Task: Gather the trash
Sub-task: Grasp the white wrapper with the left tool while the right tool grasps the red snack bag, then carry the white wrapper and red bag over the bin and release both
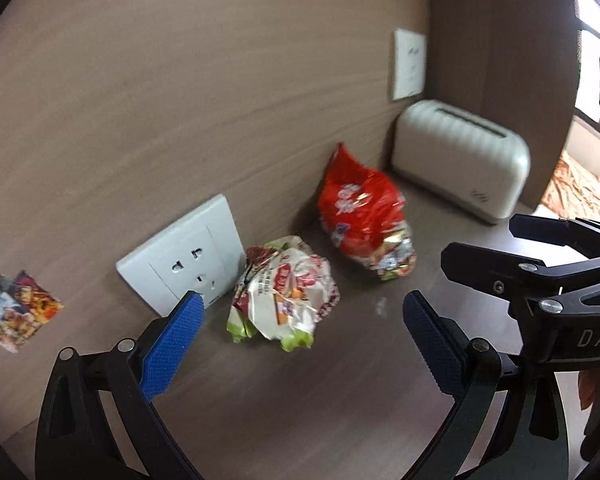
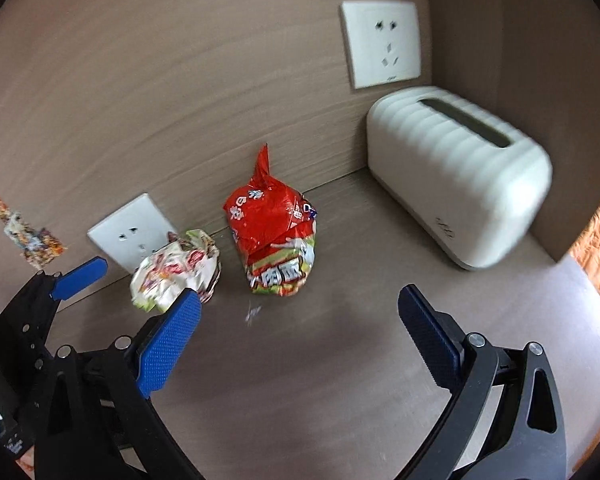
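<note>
Trash: two wrappers, white crumpled wrapper (image 1: 286, 294), red bag (image 1: 364, 216); two wall sockets; left gripper (image 1: 300, 334), right gripper (image 2: 298, 332) both agape, empty

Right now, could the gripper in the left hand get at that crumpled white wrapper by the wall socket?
Probably yes. The left gripper is open, and the crumpled white wrapper lies just ahead between its fingers with bare tabletop before it. The wall socket close behind leaves little room.

The brown wood-grain bench (image 2: 340, 380) carried three things along its far edge by the wall: a crumpled white-and-green wrapper (image 2: 172, 276) at the left, a red snack bag (image 2: 274, 236) just beside it, and a ribbed white tissue box (image 2: 460, 176) in the far right corner.
</note>
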A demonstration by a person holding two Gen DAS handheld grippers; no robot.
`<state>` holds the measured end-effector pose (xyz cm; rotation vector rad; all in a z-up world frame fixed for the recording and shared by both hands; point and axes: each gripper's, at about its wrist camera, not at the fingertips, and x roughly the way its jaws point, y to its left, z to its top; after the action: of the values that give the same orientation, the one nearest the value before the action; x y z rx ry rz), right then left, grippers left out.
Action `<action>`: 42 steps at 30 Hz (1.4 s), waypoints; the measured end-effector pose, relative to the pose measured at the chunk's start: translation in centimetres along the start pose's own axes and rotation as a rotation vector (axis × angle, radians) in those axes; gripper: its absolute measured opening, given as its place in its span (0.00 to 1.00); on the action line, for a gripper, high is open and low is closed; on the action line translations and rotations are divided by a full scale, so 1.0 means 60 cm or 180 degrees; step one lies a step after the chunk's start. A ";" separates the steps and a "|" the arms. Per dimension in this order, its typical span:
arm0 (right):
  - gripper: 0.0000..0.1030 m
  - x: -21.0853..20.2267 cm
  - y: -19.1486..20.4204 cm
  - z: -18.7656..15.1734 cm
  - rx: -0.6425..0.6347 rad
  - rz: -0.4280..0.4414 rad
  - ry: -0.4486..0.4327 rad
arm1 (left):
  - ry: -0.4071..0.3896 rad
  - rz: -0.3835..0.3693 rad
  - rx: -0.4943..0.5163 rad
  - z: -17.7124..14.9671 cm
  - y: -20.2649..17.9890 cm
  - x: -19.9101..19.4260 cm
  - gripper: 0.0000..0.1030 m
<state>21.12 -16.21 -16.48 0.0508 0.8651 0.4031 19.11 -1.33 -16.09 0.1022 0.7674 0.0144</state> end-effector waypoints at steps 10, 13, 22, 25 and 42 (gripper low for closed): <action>0.96 0.107 0.017 0.038 -0.0094 -0.0081 0.0168 | 0.0180 0.0000 -0.0124 0.007 0.015 0.066 0.94; 0.96 0.137 0.023 0.049 -0.0106 -0.0157 0.0214 | 0.0254 0.0008 -0.0109 0.013 0.014 0.088 0.82; 0.70 0.146 0.029 0.054 -0.0173 -0.0108 0.0219 | 0.0402 -0.0025 -0.0250 0.014 0.034 0.126 0.52; 0.70 0.116 0.025 0.045 -0.0141 -0.0102 0.0156 | 0.0365 -0.0033 -0.0236 0.011 0.038 0.113 0.51; 0.70 -0.151 0.003 -0.071 0.0086 -0.0375 -0.0247 | 0.0009 -0.0353 0.0081 -0.028 -0.062 -0.109 0.51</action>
<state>12.61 -19.84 -12.63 0.0399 0.7927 0.2775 13.14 -5.24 -13.14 0.0837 0.7754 -0.1004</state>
